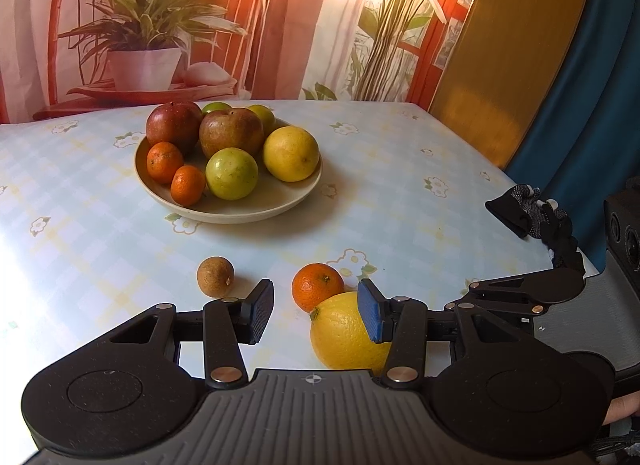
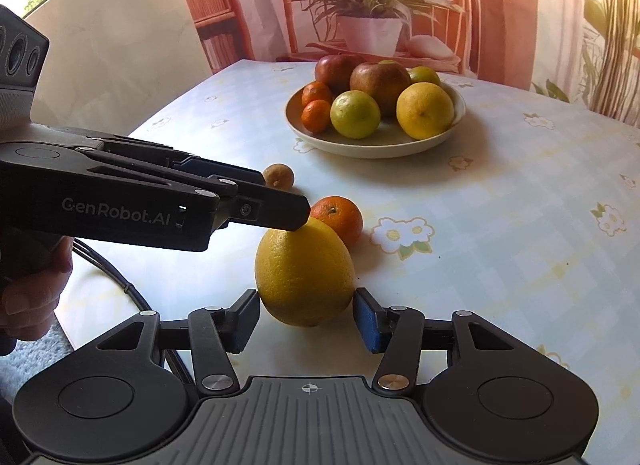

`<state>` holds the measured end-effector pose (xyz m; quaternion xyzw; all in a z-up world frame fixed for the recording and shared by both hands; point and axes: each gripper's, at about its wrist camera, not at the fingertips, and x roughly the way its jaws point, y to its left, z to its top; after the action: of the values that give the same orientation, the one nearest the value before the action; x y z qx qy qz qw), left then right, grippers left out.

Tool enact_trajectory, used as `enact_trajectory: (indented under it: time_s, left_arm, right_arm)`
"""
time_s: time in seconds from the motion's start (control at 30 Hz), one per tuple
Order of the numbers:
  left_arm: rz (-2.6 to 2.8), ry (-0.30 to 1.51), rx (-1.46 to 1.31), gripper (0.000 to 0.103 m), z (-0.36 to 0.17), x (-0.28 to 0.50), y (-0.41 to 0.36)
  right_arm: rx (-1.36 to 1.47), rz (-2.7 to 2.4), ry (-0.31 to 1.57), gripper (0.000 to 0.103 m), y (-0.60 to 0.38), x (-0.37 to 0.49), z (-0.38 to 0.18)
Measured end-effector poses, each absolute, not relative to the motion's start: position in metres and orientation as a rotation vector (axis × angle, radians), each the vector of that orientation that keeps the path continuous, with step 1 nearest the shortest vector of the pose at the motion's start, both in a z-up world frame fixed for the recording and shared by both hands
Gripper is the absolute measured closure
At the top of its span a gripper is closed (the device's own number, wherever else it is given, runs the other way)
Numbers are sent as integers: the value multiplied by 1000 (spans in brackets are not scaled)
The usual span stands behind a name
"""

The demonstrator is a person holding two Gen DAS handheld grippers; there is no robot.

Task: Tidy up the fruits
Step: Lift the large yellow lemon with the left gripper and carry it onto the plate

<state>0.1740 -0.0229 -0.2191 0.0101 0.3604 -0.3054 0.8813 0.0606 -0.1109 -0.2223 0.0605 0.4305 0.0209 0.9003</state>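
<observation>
**Right gripper [image 2: 306,319] gripping large yellow citrus [image 2: 304,273] at near edge of tabletop [image 2: 500,245]**

Nearest the right wrist lens, low in the frame: black and blue pads set against either flank of the large yellow citrus, jaws closed on it as far as can be seen. Still resting on the flowered tabletop, just below centre.

Reaching in from the left of that same frame: left gripper [image 1: 316,317], lower tip touching the top of the yellow citrus, handle held by a hand [image 2: 32,289] at the lower left edge. Seen from its own wrist view: jaws apart, nothing between the pads, blue pad overlapping the citrus at lower centre.

Just behind the citrus and touching it: loose mandarin [image 2: 340,217], slightly right of centre. Farther back and a little left, standing apart: small brown fruit [image 2: 280,176], partly hidden behind the left gripper's fingers in the right wrist view, in plain sight left of centre in the left wrist view.

Well beyond, upper centre: shallow cream plate [image 2: 380,147] heaped with fruit. At its front, two small mandarins on the left, a green fruit in the middle, a yellow citrus on the right. Behind those, two red-brown apples and more green fruit.

Farthest back: printed backdrop [image 2: 256,5] showing a potted plant on a chair.
</observation>
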Motion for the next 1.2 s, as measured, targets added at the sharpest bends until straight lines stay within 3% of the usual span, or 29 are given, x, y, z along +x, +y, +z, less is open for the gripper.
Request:
enact_trajectory:
  time_s: [0.53,0.83,1.2]
  left_arm:
    - [-746,883,-158,54,-237,181,-20]
    - [-765,841,-110,54,-233,178,-27]
    - [-727,733,-150,54,-192,211,-14]
  right_arm:
    - [151,44,871,56,-115,52,-226]
    - [100,22,876,57,-109,53,-220]
    - [40,58,783,57,-119,94,-178]
